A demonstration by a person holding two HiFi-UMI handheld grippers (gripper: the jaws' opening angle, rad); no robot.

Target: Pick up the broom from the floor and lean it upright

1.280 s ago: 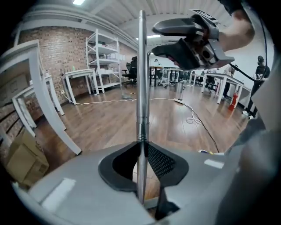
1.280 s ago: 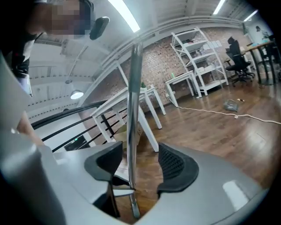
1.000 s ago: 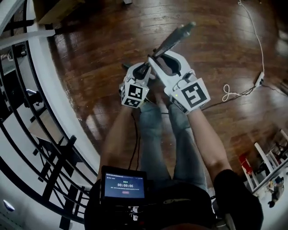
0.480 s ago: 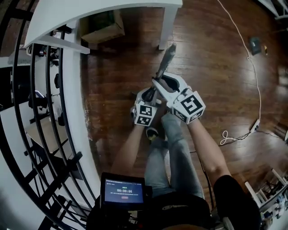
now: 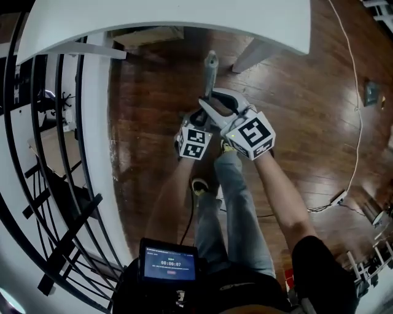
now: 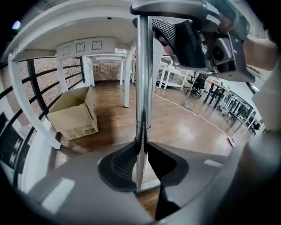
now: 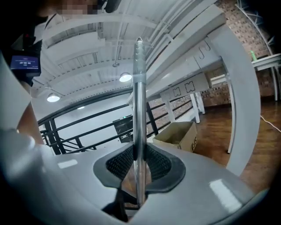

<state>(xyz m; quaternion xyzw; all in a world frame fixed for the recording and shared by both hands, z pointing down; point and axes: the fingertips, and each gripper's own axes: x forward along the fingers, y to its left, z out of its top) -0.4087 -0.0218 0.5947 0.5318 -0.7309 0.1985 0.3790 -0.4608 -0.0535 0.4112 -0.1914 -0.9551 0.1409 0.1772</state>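
The broom's metal handle stands nearly upright in front of me, its top end pointing toward a white table. My left gripper is shut on the handle low down, the pads pinching the shaft. My right gripper is shut on the same handle higher up, and its threaded top end shows above the jaws in the right gripper view. The broom's head is hidden below the grippers.
A white table leg stands just right of the handle. A cardboard box sits on the wooden floor under the table. A black railing runs along the left. A white cable lies on the floor at right.
Both grippers have carried the broom across the floor to the white table, which now fills the top of the head view. The handle has tipped from slanted right to nearly upright.
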